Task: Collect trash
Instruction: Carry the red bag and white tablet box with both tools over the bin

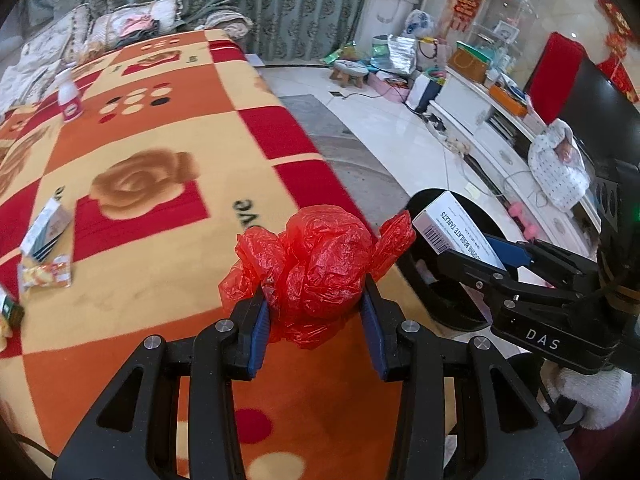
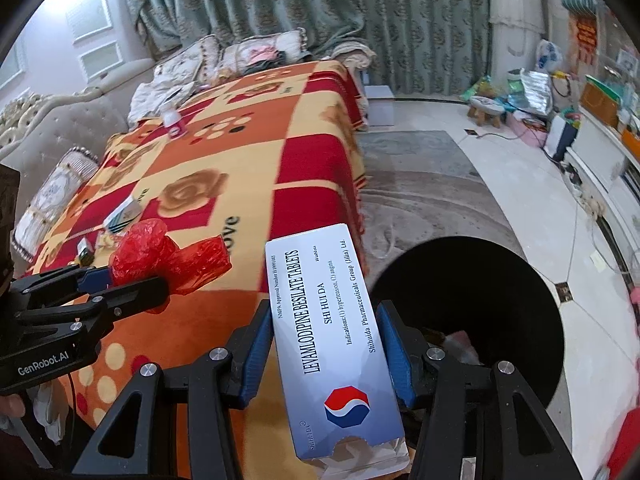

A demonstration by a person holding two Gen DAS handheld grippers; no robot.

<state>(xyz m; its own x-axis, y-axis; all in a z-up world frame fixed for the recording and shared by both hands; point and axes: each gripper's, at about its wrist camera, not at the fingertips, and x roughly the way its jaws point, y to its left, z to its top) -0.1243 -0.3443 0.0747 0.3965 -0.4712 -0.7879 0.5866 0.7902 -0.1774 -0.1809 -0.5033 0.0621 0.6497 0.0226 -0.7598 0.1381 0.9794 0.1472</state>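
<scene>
My left gripper (image 1: 316, 312) is shut on a crumpled red plastic bag (image 1: 324, 264) and holds it above the blanket-covered table near its right edge. It also shows in the right wrist view (image 2: 120, 276) with the red bag (image 2: 160, 252). My right gripper (image 2: 324, 344) is shut on a white medicine box (image 2: 332, 340), held beside a black trash bin (image 2: 480, 300). In the left wrist view the box (image 1: 452, 224) sits over the bin (image 1: 452, 280) in the right gripper (image 1: 476, 256).
On the orange and red blanket (image 1: 160, 140) lie a white bottle with pink label (image 1: 70, 96), a small carton (image 1: 46, 228), a snack wrapper (image 1: 44, 276) and a dark packet (image 1: 10, 312). A sofa (image 2: 60, 128) stands left. A TV cabinet (image 1: 500, 128) lines the right.
</scene>
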